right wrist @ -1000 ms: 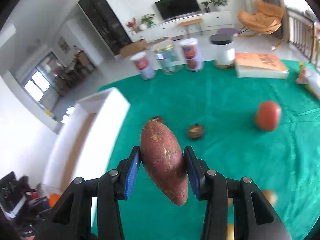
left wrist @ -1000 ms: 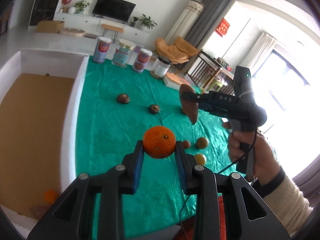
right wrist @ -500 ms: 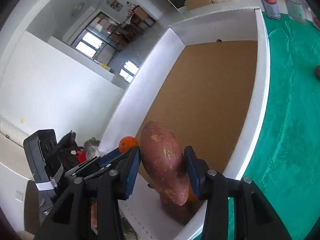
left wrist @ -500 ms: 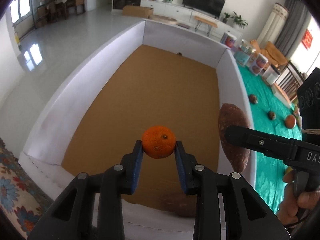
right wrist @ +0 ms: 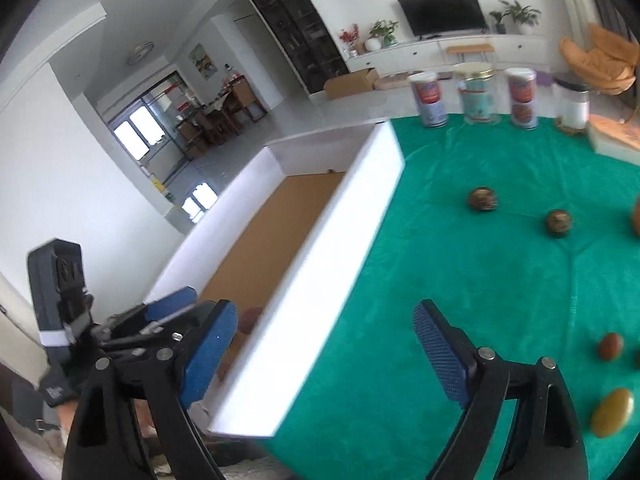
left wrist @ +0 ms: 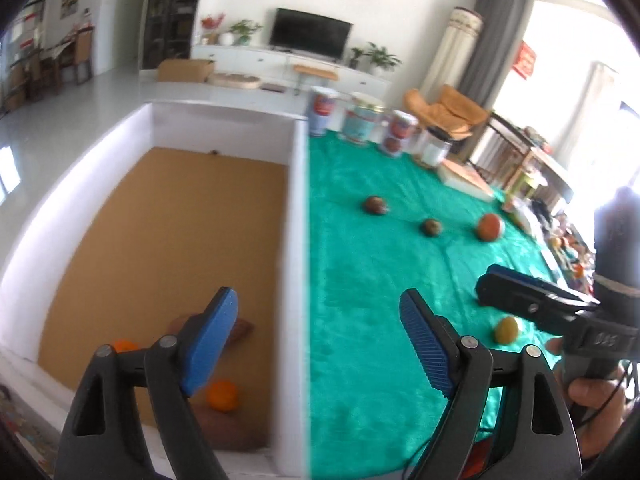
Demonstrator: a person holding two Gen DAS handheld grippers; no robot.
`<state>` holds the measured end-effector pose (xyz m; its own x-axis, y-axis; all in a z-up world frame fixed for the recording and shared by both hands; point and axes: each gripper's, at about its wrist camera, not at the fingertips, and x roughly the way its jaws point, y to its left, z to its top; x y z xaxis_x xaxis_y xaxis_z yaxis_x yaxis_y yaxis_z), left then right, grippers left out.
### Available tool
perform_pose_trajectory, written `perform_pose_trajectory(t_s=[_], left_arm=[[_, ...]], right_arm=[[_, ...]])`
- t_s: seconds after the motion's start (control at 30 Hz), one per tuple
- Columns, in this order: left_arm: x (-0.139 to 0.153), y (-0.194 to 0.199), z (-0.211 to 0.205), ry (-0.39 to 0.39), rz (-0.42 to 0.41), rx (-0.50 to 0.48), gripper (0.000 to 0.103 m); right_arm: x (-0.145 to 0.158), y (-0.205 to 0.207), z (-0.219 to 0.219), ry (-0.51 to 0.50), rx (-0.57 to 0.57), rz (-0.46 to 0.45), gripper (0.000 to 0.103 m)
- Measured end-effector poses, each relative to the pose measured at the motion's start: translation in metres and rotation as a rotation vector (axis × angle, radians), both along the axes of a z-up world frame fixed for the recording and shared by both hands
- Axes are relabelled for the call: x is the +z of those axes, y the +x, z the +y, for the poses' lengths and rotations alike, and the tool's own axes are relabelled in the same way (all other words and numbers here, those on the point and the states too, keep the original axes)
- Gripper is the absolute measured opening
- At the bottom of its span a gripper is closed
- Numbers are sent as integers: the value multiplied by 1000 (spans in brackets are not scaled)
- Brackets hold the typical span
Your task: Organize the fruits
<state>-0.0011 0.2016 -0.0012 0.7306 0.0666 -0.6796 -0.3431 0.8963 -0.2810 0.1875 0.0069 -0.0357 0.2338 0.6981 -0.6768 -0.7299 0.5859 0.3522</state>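
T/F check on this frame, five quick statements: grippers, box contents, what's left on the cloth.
1. The left hand-held gripper holds an orange. False: its jaws have just opened and nothing is between them.
2. An orange lies in the white-walled box. True.
3. The right hand-held gripper is open and empty. True.
4. The green cloth is cleared of fruit. False: several pieces remain, including a yellow-green fruit.
5. Canisters stand at the cloth's far edge. True.
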Motion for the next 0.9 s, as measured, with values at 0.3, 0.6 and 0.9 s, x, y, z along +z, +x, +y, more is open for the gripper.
perform_pose_trajectory(t_s=[0.3,0.6,0.9], left_arm=[[-57,80,-137,-48,97,-347,88],[-108,120,-155,172,88,-304,88],[-133,134,-162,199,141,-314,88]], right_arm=[[-62,-6,-204,-318,-483,-173,90],[-60,-8,-248,-230,-657,-182,95],[-64,-12,-247,-222,-641,-224,95]])
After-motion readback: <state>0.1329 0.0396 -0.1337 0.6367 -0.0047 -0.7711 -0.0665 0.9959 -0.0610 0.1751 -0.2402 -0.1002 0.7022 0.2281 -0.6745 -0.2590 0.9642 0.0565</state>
